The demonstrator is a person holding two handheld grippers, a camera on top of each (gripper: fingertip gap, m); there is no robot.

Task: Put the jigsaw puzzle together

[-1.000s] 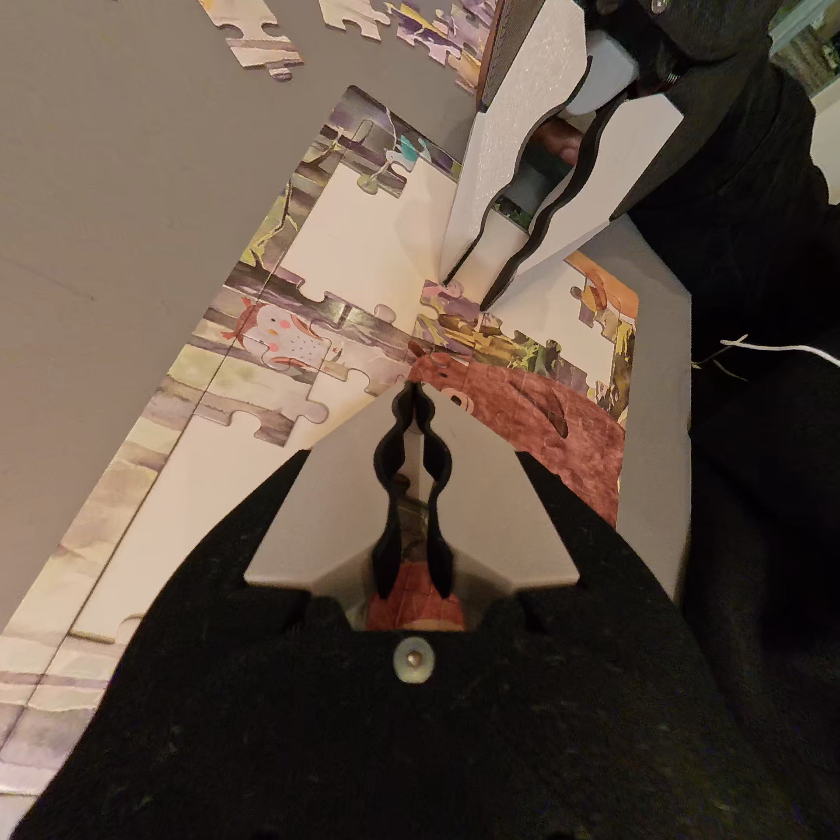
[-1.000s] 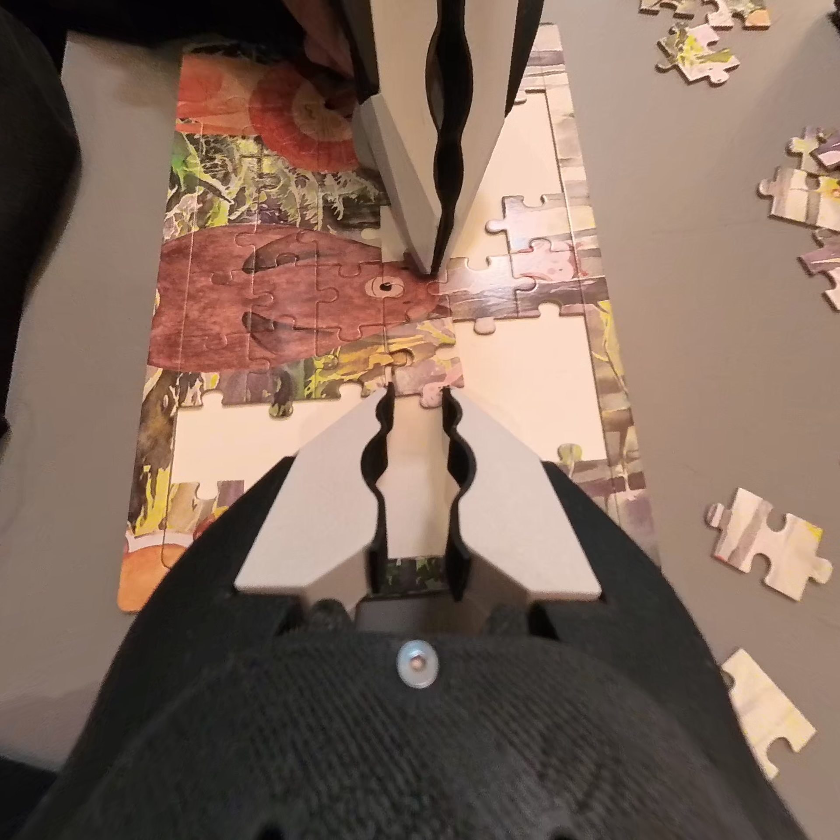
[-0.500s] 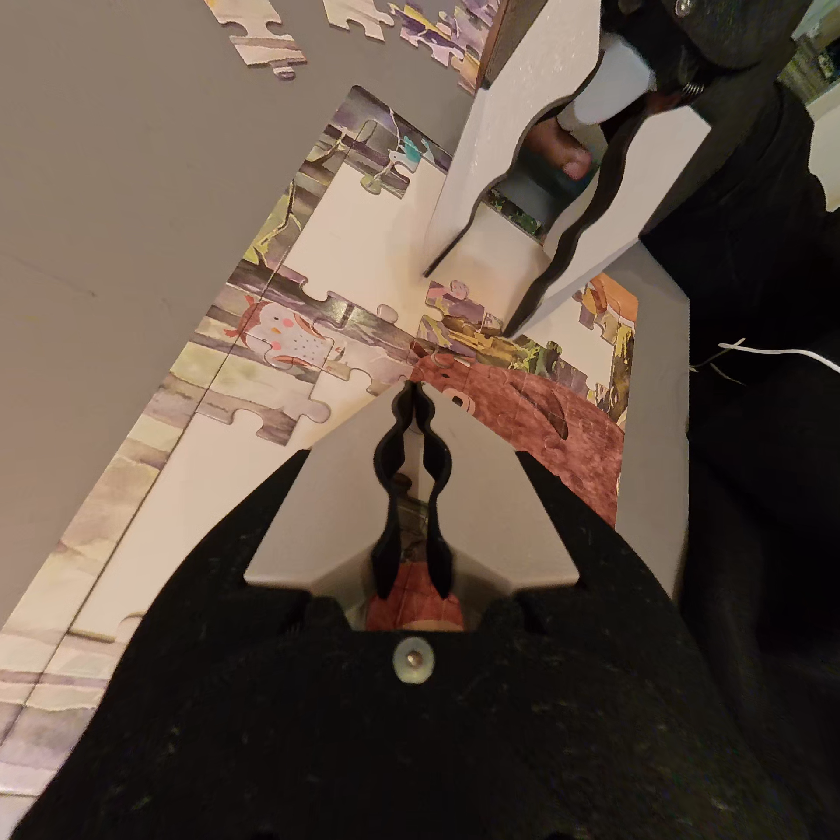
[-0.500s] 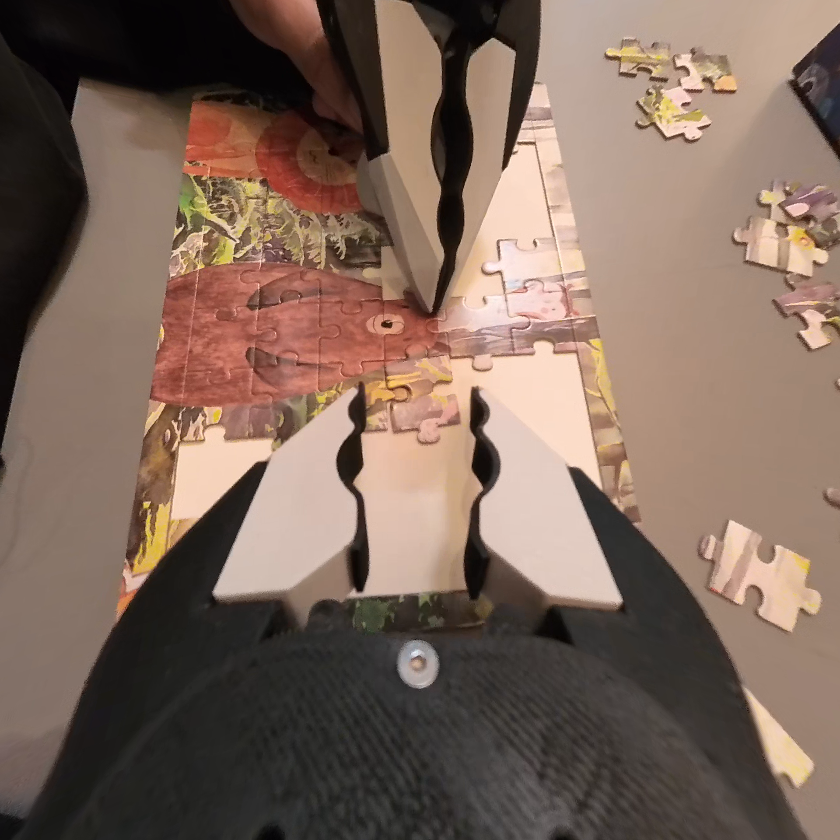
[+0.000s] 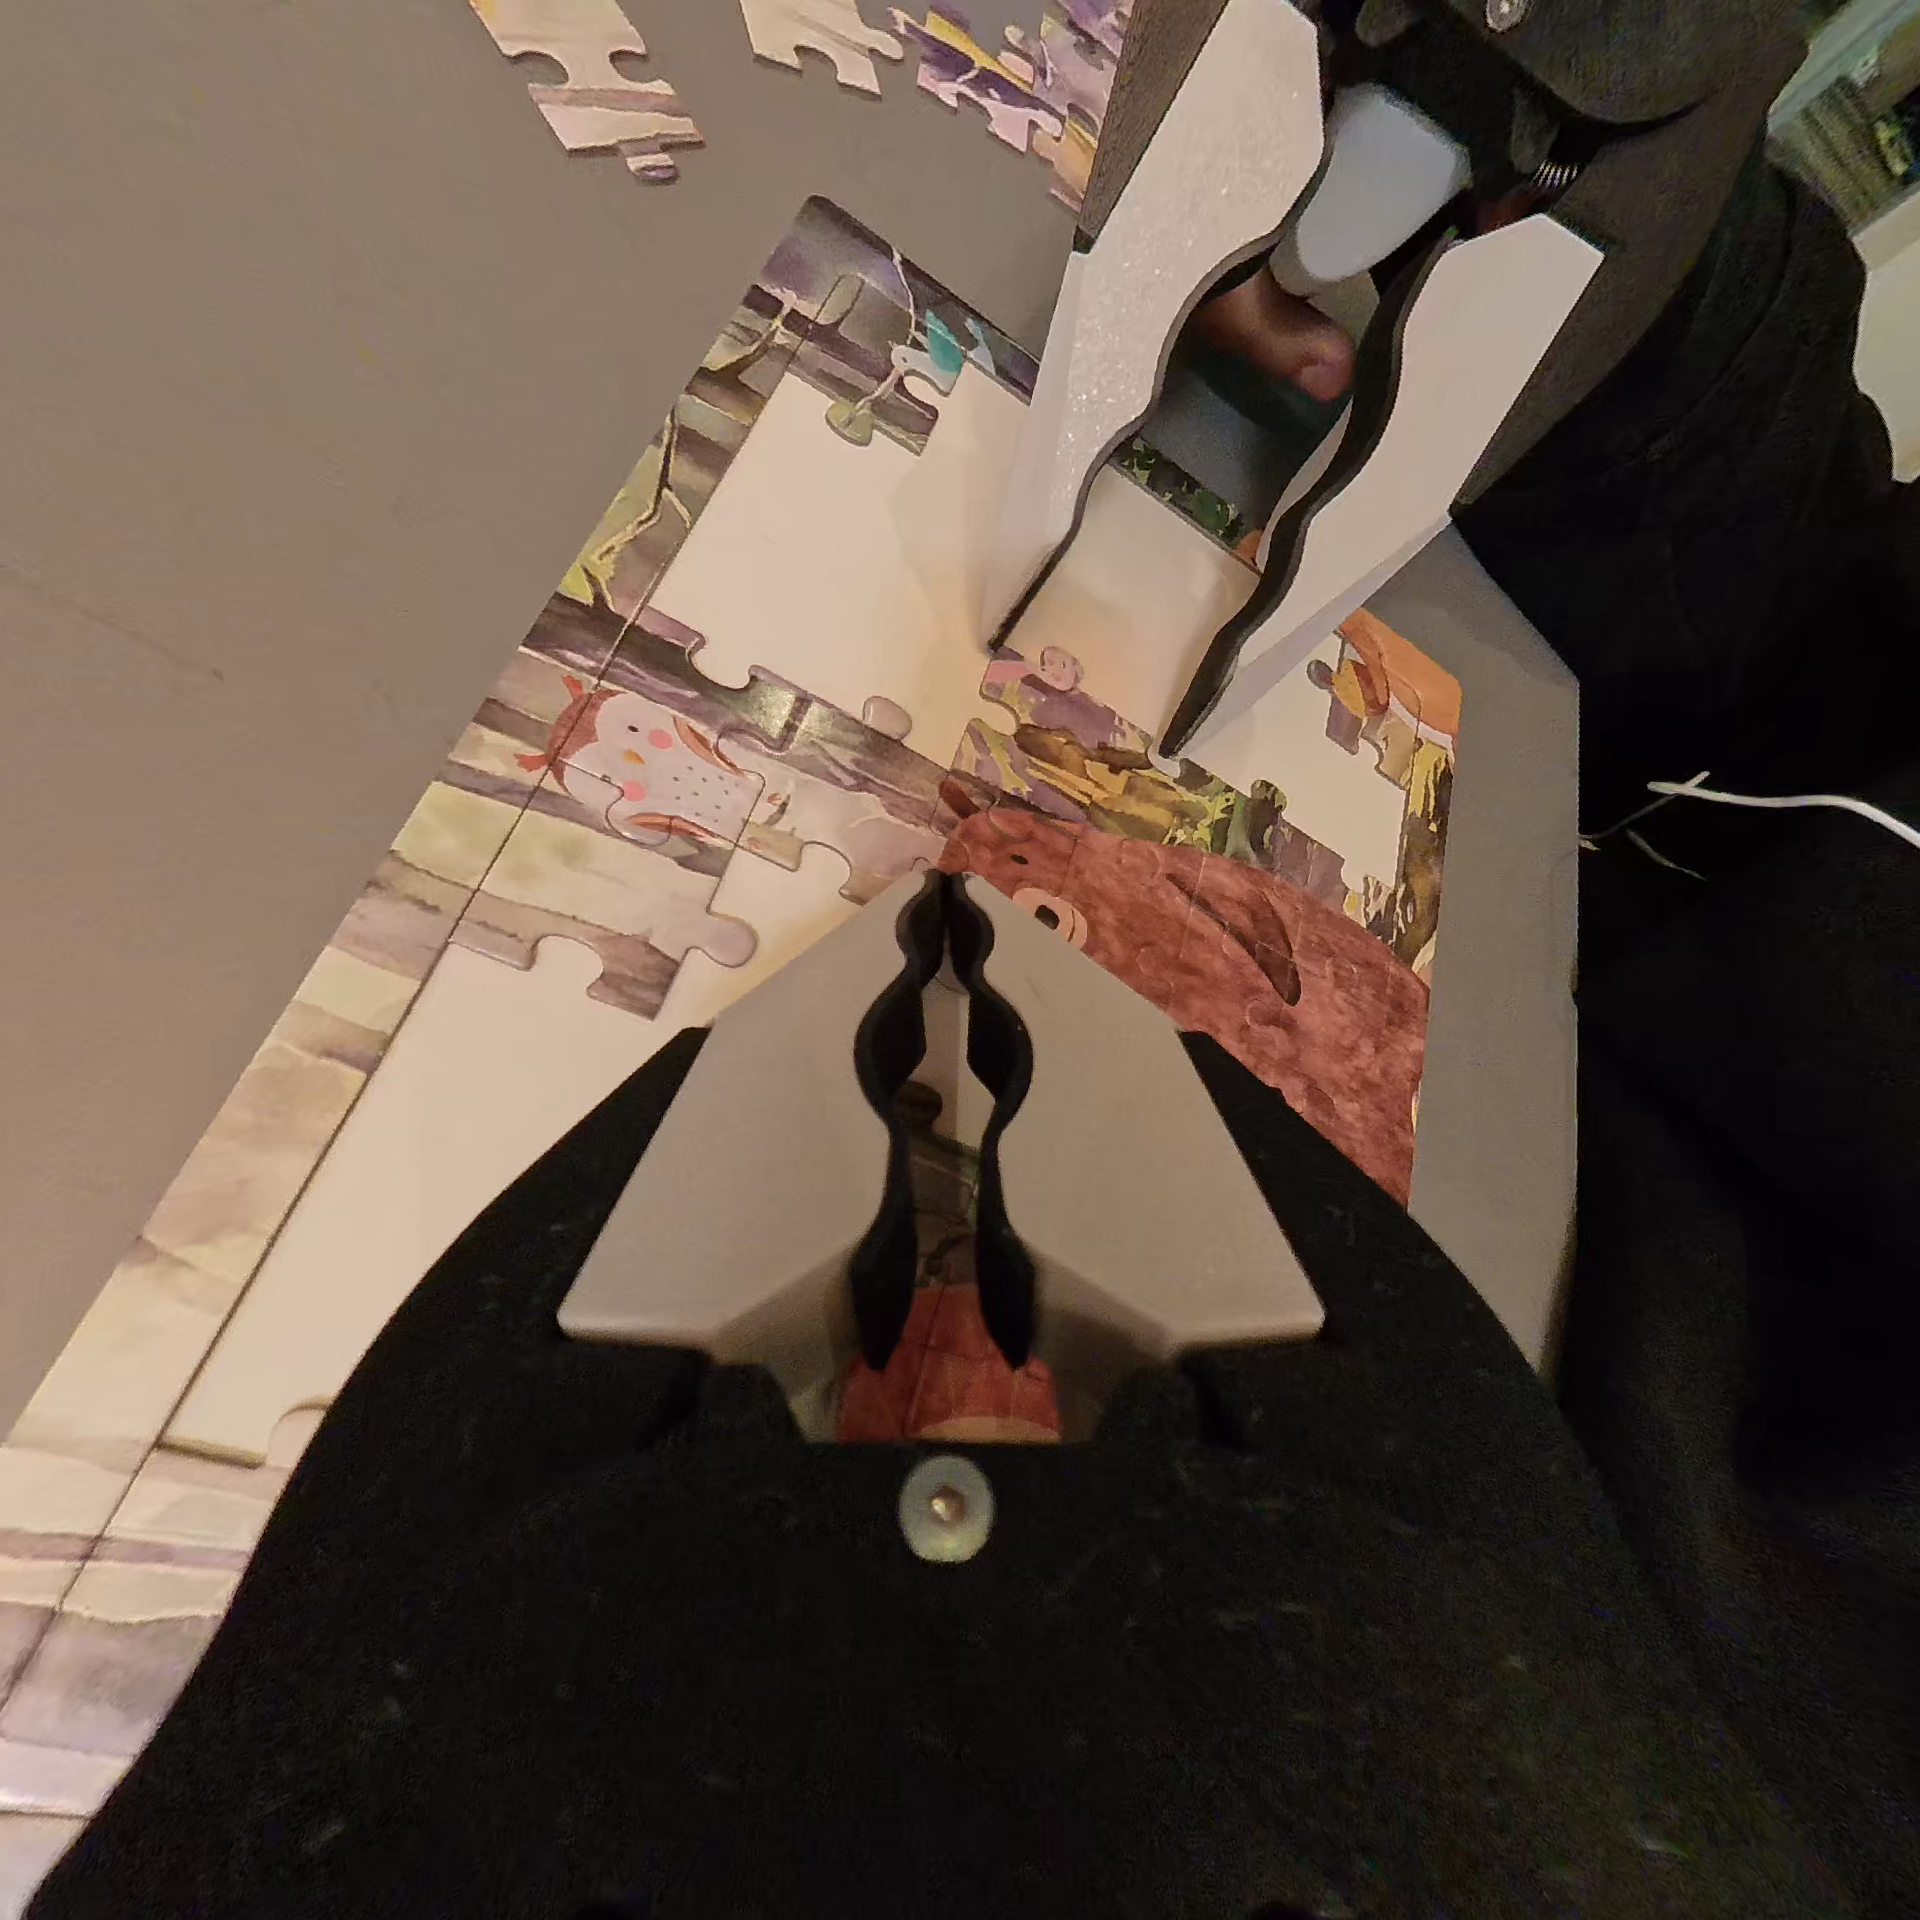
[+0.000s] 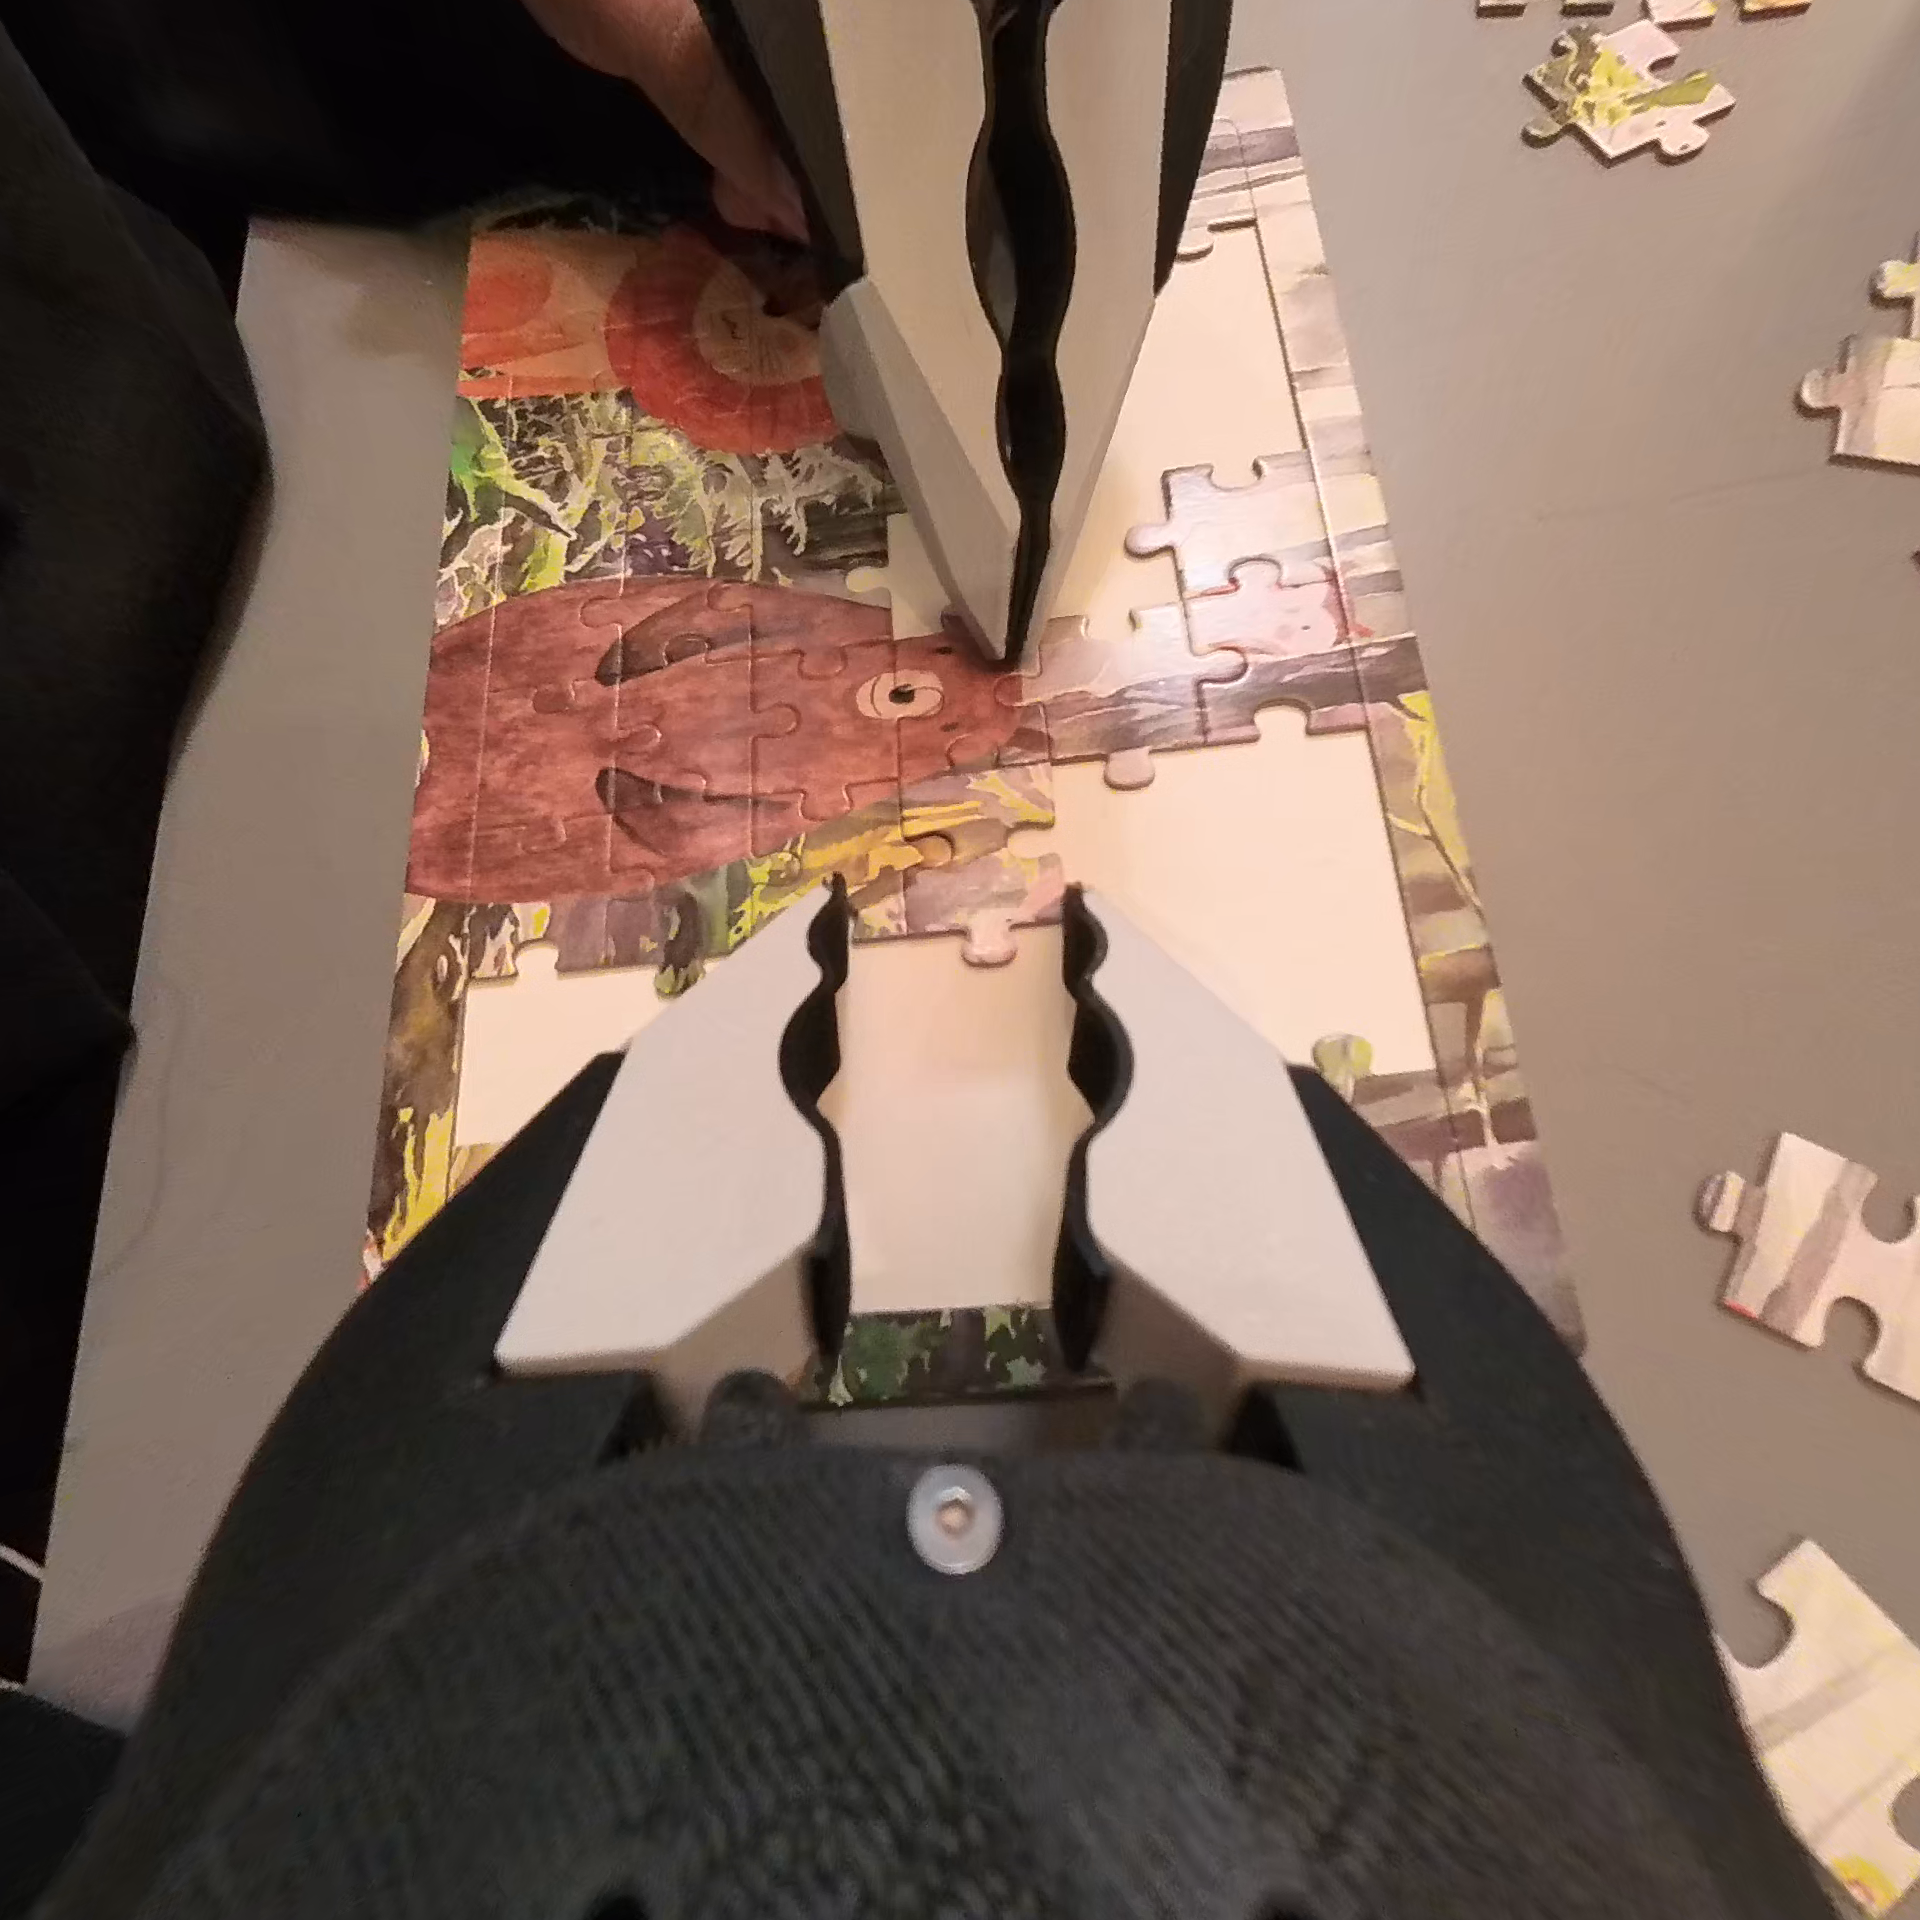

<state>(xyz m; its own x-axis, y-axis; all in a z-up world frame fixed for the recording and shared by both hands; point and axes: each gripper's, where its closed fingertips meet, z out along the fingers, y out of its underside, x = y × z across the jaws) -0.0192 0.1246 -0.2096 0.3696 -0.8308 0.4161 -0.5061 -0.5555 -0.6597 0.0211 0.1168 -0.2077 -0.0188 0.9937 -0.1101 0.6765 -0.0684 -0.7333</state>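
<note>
The partly built jigsaw puzzle (image 6: 1226, 914) lies on a cream board on the grey table. A brown creature (image 6: 727, 748) fills its middle, and it also shows in the left wrist view (image 5: 1195, 935). My right gripper (image 6: 954, 899) is open and empty, its tips just short of a purple piece (image 6: 997, 878) set at the built edge. My left gripper (image 5: 948, 883) is shut, its tip down on the puzzle by the creature's nose. It shows from the far side in the right wrist view (image 6: 1013, 649). The open right gripper (image 5: 1081, 691) shows in the left wrist view.
Loose pieces lie on the table to the right of the board (image 6: 1829, 1247), (image 6: 1621, 104), (image 6: 1870, 1745), and beyond it in the left wrist view (image 5: 613, 104). A person's hand (image 6: 717, 114) and dark clothing border the board's left side. Bare cream patches (image 5: 852, 540) remain inside the frame. There is about 5 centimeters between the tips of the two grippers. The brown creature (image 6: 727, 748) lies around 5 centimeters away from my right fingertips. It is also in sight in the left wrist view (image 5: 1194, 962).
My right gripper has opened wide and drawn back a little from the purple piece, which stays in the puzzle. My left gripper has stayed shut in the same spot.
</note>
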